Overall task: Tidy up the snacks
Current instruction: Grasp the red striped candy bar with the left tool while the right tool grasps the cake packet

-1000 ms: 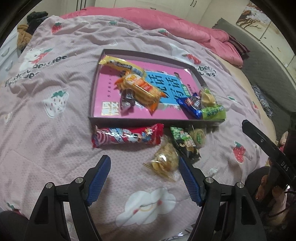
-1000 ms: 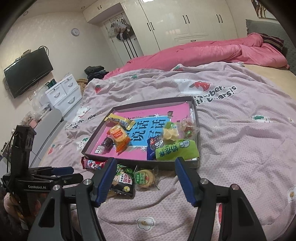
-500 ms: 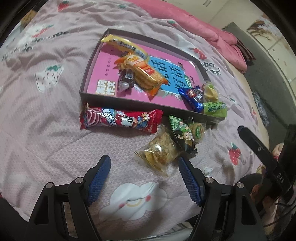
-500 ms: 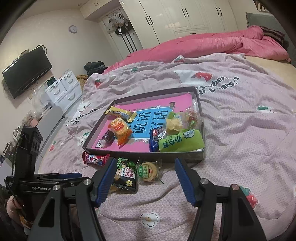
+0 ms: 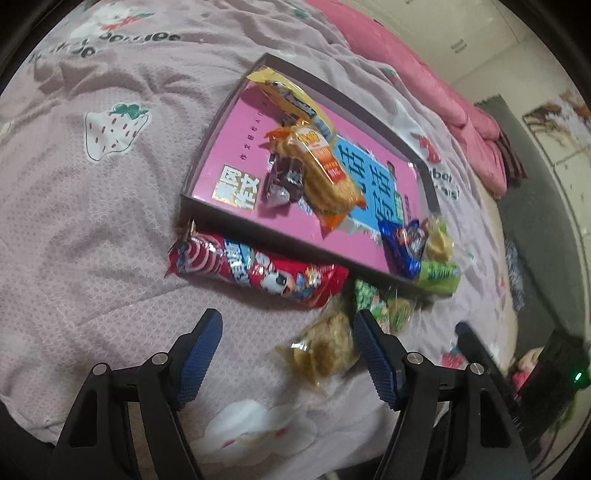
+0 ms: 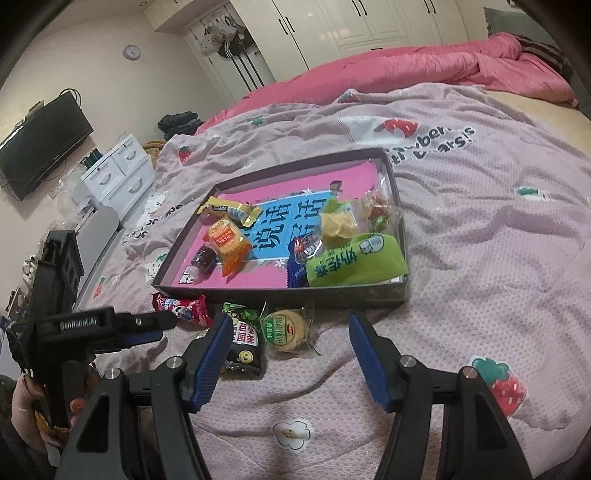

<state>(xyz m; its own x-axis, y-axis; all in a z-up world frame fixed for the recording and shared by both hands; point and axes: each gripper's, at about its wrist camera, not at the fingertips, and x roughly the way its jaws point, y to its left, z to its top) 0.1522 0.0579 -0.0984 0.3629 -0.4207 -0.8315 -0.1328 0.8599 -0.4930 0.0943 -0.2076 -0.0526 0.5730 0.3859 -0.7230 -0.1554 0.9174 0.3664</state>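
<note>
While the left gripper (image 5: pixel 286 332) hangs unclenched, bare blanket (image 5: pixel 92 240) flanks it

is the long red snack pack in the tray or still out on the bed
Out. The long red snack pack lies on the bedspread, alongside the tray outer wall.

1. Wall clock (image 6: pixel 132 52), round, high on the wall.
2. Black television (image 6: pixel 40 142) mounted left.
3. White drawer unit (image 6: pixel 118 173) below it.
4. Pink duvet (image 6: pixel 424 70) heaped along the bed's far side.
5. White wardrobe doors (image 6: pixel 351 26) behind.
</note>
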